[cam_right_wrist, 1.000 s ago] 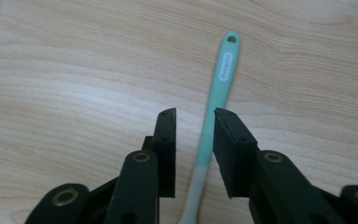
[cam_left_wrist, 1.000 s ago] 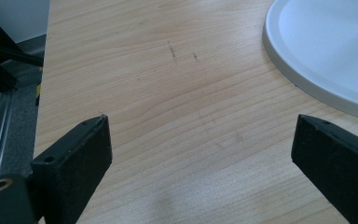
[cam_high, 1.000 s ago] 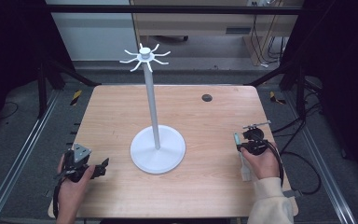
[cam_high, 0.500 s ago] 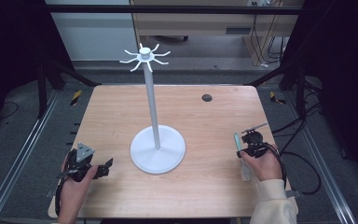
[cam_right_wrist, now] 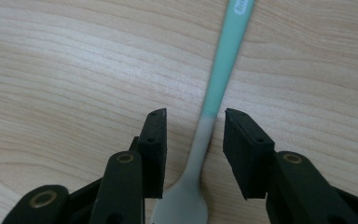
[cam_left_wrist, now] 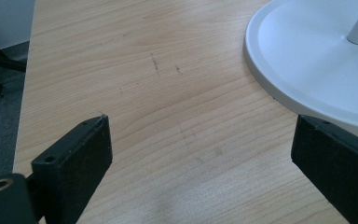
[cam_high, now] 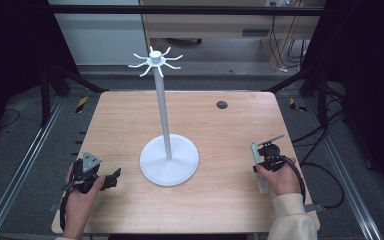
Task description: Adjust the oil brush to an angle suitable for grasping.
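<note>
This is looking like a lab or test cell set up for recording rather than a home. A bare wooden table [cam_high: 130, 125] is standing inside a dark metal frame [cam_high: 190, 9], with aluminium rails [cam_high: 20, 170] running along the grey floor on both sides. Yellow-black hazard tape [cam_high: 81, 104] is marking the floor, and loose cables [cam_high: 280, 45] are hanging behind, beside plain cabinets.

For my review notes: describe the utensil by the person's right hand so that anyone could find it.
On the light wooden table, look right of the white round-based stand, near the table's right edge. There a slim spoon with a mint-green handle and greyish bowl lies flat between the open right tongs, the only utensil there.
</note>
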`<control>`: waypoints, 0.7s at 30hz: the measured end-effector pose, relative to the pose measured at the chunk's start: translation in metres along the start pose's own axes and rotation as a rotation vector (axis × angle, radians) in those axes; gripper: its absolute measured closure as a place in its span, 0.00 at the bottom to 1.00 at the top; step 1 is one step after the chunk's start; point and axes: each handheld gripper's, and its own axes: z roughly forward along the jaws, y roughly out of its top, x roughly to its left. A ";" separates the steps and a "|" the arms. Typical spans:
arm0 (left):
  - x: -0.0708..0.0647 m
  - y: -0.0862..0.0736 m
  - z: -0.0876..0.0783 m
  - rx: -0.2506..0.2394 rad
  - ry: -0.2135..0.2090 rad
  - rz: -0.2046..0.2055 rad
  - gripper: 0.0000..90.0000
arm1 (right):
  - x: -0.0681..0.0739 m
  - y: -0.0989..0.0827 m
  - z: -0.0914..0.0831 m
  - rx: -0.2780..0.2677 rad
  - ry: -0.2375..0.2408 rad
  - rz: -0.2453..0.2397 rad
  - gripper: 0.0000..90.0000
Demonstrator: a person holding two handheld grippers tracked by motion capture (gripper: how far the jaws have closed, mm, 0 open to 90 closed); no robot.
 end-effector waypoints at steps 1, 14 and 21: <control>0.000 -0.001 0.000 0.001 0.001 0.001 0.05 | -0.002 -0.002 0.002 0.007 -0.004 0.004 0.67; 0.004 -0.010 -0.014 -0.001 0.026 -0.017 0.05 | -0.004 0.008 0.008 0.038 0.021 0.034 0.73; 0.009 -0.019 -0.025 0.000 0.057 -0.046 0.05 | -0.005 0.017 0.010 0.067 0.025 0.043 0.73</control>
